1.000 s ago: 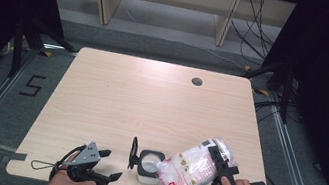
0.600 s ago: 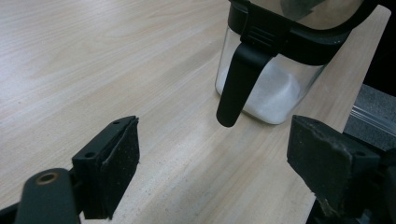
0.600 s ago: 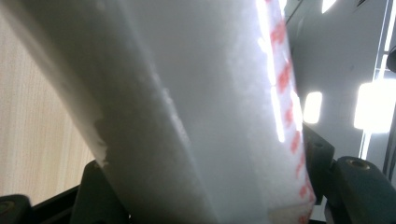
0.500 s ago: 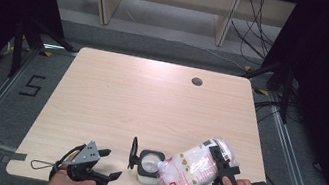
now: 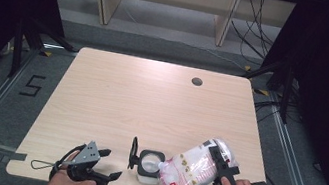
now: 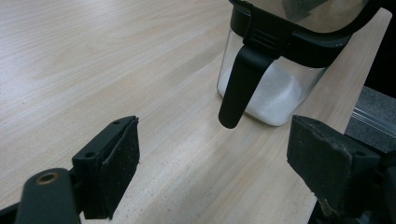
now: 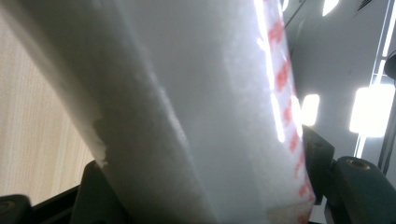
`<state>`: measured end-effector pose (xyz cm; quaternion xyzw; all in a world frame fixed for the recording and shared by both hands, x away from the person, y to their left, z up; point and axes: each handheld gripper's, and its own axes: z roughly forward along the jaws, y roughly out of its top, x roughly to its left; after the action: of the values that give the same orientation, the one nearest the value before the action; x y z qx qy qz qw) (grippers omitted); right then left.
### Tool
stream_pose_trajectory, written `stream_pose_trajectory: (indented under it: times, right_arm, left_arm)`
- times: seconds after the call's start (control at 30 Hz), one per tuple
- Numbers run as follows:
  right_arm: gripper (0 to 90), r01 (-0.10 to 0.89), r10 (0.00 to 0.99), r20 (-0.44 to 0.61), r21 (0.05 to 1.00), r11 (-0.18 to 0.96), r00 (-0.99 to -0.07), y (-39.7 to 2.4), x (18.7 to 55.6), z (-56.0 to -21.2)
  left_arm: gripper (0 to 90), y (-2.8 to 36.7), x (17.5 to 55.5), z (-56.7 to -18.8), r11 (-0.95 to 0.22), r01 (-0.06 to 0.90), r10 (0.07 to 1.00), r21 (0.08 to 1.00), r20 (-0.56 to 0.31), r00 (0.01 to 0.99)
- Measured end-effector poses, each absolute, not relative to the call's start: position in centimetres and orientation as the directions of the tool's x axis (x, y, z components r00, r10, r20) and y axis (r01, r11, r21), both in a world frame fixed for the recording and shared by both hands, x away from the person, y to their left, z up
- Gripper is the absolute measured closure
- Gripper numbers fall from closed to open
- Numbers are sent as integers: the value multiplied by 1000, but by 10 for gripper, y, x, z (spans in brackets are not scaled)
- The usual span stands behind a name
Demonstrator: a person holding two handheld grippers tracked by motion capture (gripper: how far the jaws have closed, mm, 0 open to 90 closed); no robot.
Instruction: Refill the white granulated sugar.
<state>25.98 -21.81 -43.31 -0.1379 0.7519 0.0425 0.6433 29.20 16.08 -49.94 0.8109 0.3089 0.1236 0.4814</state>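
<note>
The right hand-held gripper [image 5: 216, 168] grips a plastic bag [image 5: 190, 170] of white grains, jaws pressed on both its sides, at the near right of the tabletop [image 5: 151, 100]. The bag tilts, its lower end hanging just right of a clear jar [image 5: 149, 166] with a black rim, which stands at the near edge with white grains at its bottom. A black flap [image 6: 240, 84] hangs down the jar's side. To the left, the left hand-held gripper [image 5: 102, 165] lies low over the tabletop, jaws wide apart and holding nothing, pointing at the jar.
</note>
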Motion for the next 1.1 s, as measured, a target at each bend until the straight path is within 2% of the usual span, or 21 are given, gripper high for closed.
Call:
stream_pose_trajectory:
  times: [0.03,0.07,0.1,0.17,0.33,0.37,0.5,0.53,0.6,0.67,0.7,0.73,0.83,1.03,1.1]
  right_arm:
    - [391,-262,-153,-979,-113,958,-134,-218,260,-433]
    - [390,-282,-201,-972,-161,946,-118,-217,261,-430]
    - [390,-282,-201,-972,-161,946,-118,-217,261,-430]
    - [391,-265,-170,-975,-129,956,-141,-217,260,-432]
    - [390,-276,-212,-968,-169,946,-132,-218,261,-430]
    - [390,-278,-165,-979,-127,952,-118,-219,262,-435]
    - [391,-283,-219,-969,-178,942,-118,-217,261,-429]
    - [391,-271,-168,-977,-128,954,-130,-218,260,-432]
    - [391,-264,-147,-980,-107,959,-138,-218,260,-432]
    - [391,-272,-154,-979,-114,956,-131,-218,260,-432]
    - [391,-267,-151,-980,-111,957,-132,-218,260,-432]
    - [391,-290,-192,-975,-152,945,-115,-218,262,-430]
    - [391,-281,-160,-979,-118,952,-129,-219,262,-434]
    - [392,-270,-153,-977,-108,957,-151,-219,262,-434]
    - [392,-281,-164,-976,-119,952,-141,-219,262,-433]
  left_arm:
    - [166,161,292,-500,-345,378,614,859,-98,783]
    - [166,161,292,-500,-350,373,614,859,-90,784]
    - [166,160,290,-501,-330,392,622,859,-114,775]
    - [165,162,292,-499,-357,371,610,857,-87,788]
    - [166,162,292,-499,-361,368,610,857,-81,788]
    - [166,161,292,-499,-350,377,614,858,-93,784]
    - [166,160,290,-500,-339,391,625,856,-106,773]
    - [165,161,291,-500,-338,394,624,855,-110,774]
    - [165,161,292,-499,-353,377,617,857,-90,782]
    - [166,163,293,-499,-368,363,611,856,-72,788]
    - [165,161,292,-500,-345,371,611,862,-93,786]
    - [165,162,292,-499,-357,372,610,857,-87,787]
    - [165,162,292,-499,-355,373,612,857,-89,786]
    - [166,160,292,-500,-336,381,617,862,-104,780]
    - [165,162,292,-499,-357,369,611,858,-84,787]
